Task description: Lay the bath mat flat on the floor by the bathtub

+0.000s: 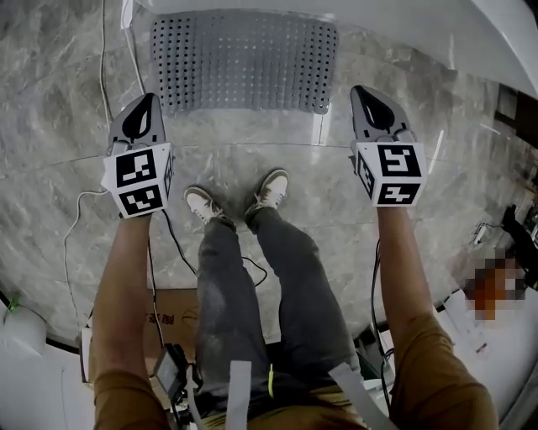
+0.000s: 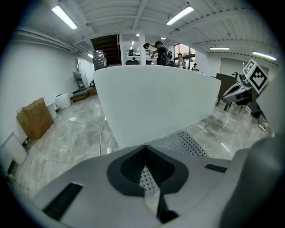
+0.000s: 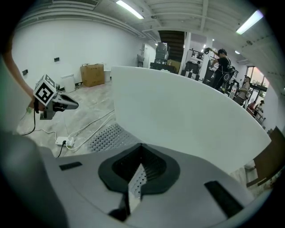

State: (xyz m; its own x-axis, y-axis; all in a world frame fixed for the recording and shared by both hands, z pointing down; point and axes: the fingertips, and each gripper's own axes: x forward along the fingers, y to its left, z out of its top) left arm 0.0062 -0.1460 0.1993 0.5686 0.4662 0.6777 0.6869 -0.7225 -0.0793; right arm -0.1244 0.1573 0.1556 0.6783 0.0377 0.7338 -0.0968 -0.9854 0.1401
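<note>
Marble floor [image 1: 67, 84] beside the bathtub [image 1: 395, 15] is covered by the flat bath mat [image 1: 244, 60], judged light and limp, best pinched at its corners, while the left gripper [image 1: 148, 99] and right gripper [image 1: 361, 92] are held closed and empty.

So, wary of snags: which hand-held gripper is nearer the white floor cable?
Left. The left hand-held gripper hangs by the white cable, left of the bath mat; the right hand-held gripper is beyond its other edge.

My left gripper [image 2: 144, 153] has its jaws shut tight, with nothing in them. Right in front I see the big white bathtub [image 2: 151, 102]. A gray mat [image 2: 185, 143] full of little holes lies flat on the floor at its foot. My right gripper [image 2: 227, 97] hangs off to the right.
</note>
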